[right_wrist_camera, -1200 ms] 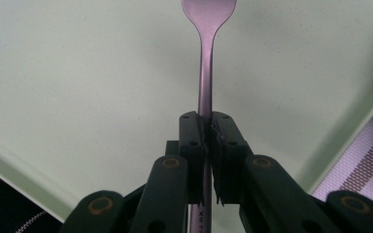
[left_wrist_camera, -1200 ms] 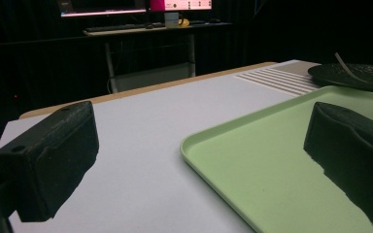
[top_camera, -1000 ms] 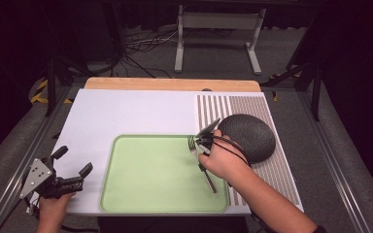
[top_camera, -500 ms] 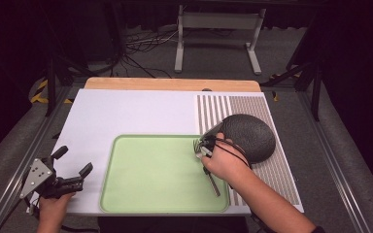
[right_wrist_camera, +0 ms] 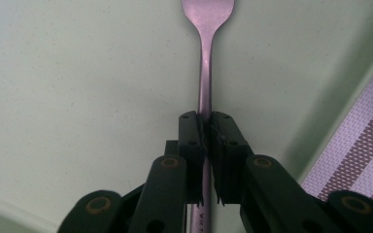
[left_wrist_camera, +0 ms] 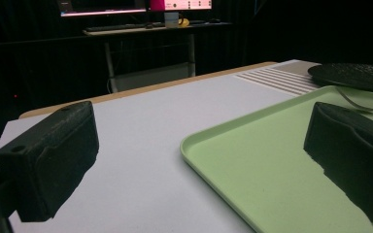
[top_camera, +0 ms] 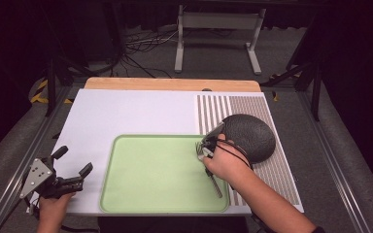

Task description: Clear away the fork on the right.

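Two grippers are seen around the green tray [top_camera: 160, 174], which serves as the landmark. Nearest, off the tray's near-left corner on the white board [top_camera: 126, 114], the left gripper [top_camera: 73, 167] is held with its jaws spread wide and nothing between them. At the tray's right edge, the right gripper [right_wrist_camera: 207, 121] is clamped tight on the handle of a metal fork [right_wrist_camera: 205, 73], which is kept just over the tray's right part, parallel to its rim. Beyond the tray's far-right corner, a dark round plate [top_camera: 250, 136] is set on the striped mat [top_camera: 238, 104].
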The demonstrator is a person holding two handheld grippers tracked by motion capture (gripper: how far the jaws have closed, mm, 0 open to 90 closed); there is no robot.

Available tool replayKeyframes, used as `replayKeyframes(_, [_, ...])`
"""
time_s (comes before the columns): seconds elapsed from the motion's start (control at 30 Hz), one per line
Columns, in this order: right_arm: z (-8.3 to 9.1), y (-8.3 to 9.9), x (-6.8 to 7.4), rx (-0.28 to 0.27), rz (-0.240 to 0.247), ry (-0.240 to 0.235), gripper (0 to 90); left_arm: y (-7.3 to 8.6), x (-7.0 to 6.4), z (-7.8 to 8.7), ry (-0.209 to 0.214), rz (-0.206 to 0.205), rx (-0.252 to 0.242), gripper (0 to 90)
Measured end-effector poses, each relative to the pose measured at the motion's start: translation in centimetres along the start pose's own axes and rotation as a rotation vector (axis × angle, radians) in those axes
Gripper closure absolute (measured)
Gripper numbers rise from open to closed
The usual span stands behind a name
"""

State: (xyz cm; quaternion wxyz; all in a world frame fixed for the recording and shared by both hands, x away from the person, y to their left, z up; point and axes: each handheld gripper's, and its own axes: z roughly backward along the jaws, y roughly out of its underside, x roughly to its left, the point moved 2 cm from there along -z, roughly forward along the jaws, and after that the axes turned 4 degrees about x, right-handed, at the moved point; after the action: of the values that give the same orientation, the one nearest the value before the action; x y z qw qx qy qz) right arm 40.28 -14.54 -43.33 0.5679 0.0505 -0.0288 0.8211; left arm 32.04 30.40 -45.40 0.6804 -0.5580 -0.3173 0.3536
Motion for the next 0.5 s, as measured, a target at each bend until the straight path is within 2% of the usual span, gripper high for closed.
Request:
replayKeyframes(0.13, [-0.01, 0.04, 0.04, 0.000, 0.001, -0.001, 81.5, 0.01, 0.02, -0.01, -0.001, -0.002, 0.000, 0.0])
replayKeyframes(0.23, [0.14, 0.06, 0.13, -0.013, 0.002, -0.014, 74.1, 0.00, 0.02, -0.02, -0.001, -0.001, 0.000, 0.0])
replayKeyframes(0.33, [0.35, 0.02, 0.19, -0.039, 0.030, -0.015, 68.9, 0.00, 0.01, -0.01, -0.001, -0.002, 0.000, 0.0])
replayKeyframes(0.4, [0.61, 0.00, 0.33, -0.060, 0.053, -0.029, 61.5, 0.00, 0.01, 0.00, 0.000, 0.000, 0.000, 0.0])
replayKeyframes(0.43, [0.81, -0.05, 0.60, -0.091, 0.077, -0.053, 50.4, 0.01, 0.01, 0.00, 0.000, 0.001, 0.000, 0.0])
replayKeyframes(0.47, [0.81, -0.05, 0.60, -0.091, 0.077, -0.053, 50.4, 0.01, 0.01, 0.00, 0.000, 0.001, 0.000, 0.0])
replayKeyframes(0.5, [0.86, -0.06, 0.70, -0.105, 0.083, -0.066, 45.3, 0.00, 0.02, -0.01, -0.001, -0.001, -0.001, 0.0])
